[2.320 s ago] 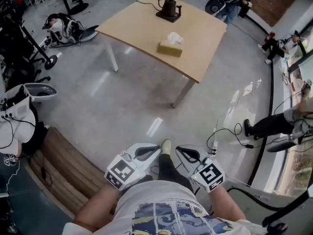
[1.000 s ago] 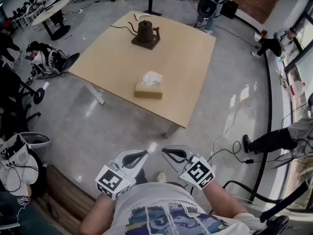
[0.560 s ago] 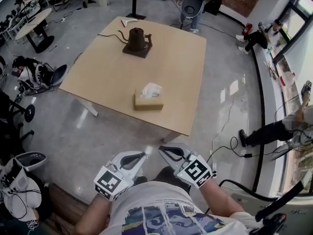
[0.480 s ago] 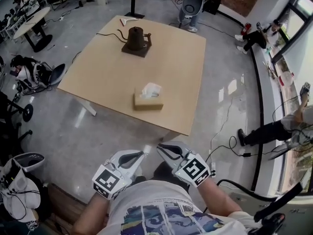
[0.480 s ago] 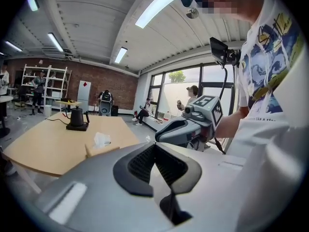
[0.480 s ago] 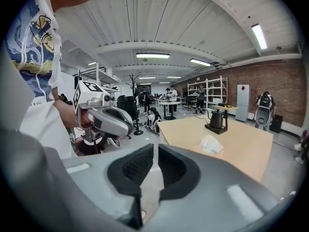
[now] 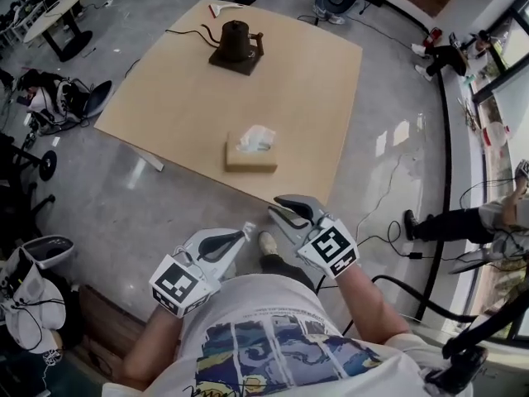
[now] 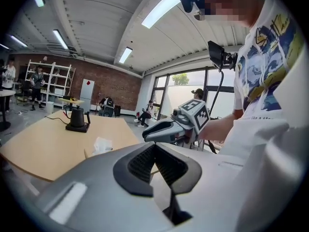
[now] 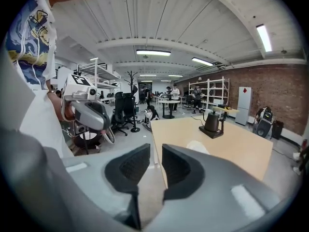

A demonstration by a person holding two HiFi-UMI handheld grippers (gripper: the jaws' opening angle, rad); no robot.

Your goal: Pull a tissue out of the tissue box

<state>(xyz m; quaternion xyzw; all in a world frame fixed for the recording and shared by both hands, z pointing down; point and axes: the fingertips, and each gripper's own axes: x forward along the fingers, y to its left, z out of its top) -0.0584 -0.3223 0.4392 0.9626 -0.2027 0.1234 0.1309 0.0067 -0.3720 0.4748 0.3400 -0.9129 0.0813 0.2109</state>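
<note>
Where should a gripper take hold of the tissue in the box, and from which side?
Probably the white tuft of the tissue, pinched from above: it stands up loose from the top of the tissue box, which lies flat on the table.

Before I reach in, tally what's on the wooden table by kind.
Tan cardboard tissue box, white tissue poking out: 1
Dark kettle on dark square base: 1
Thin black cable: 1
Small white object, far edge: 1
Total: 4
</note>
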